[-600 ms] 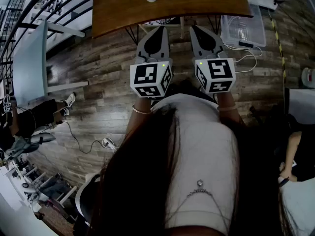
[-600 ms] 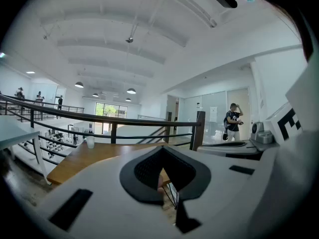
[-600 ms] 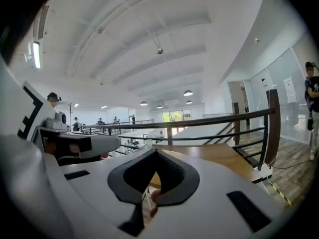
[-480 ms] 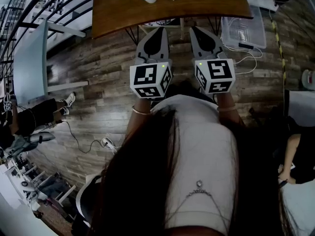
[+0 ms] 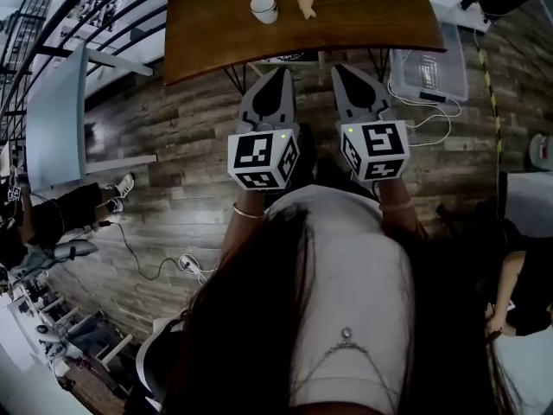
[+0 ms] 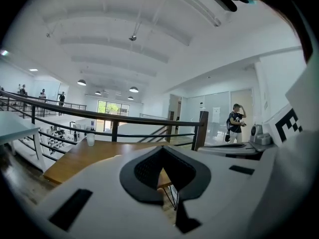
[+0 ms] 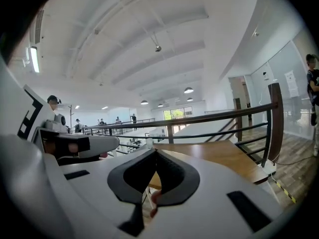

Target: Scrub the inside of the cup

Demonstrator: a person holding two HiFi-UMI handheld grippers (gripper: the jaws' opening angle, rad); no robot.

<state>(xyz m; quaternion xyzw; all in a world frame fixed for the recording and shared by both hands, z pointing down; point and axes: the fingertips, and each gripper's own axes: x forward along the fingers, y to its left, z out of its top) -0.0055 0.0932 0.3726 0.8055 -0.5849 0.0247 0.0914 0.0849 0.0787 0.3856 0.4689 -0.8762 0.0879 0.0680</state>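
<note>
Cup (image 5: 263, 8) on table (image 5: 371, 11) — small lump (image 5: 306, 7) just right of it

Clear plastic bin (image 5: 428, 54) beside wooden table (image 5: 371, 7)

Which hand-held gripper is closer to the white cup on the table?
Left. The left hand-held gripper sits just short of the table edge, nearly in line with the cup. The right hand-held gripper is beside it, farther off to the cup's right.

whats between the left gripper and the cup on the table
Nothing but bare tabletop and its near edge. In the head view the left gripper sits just short of the table, and the cup stands farther in.
</note>
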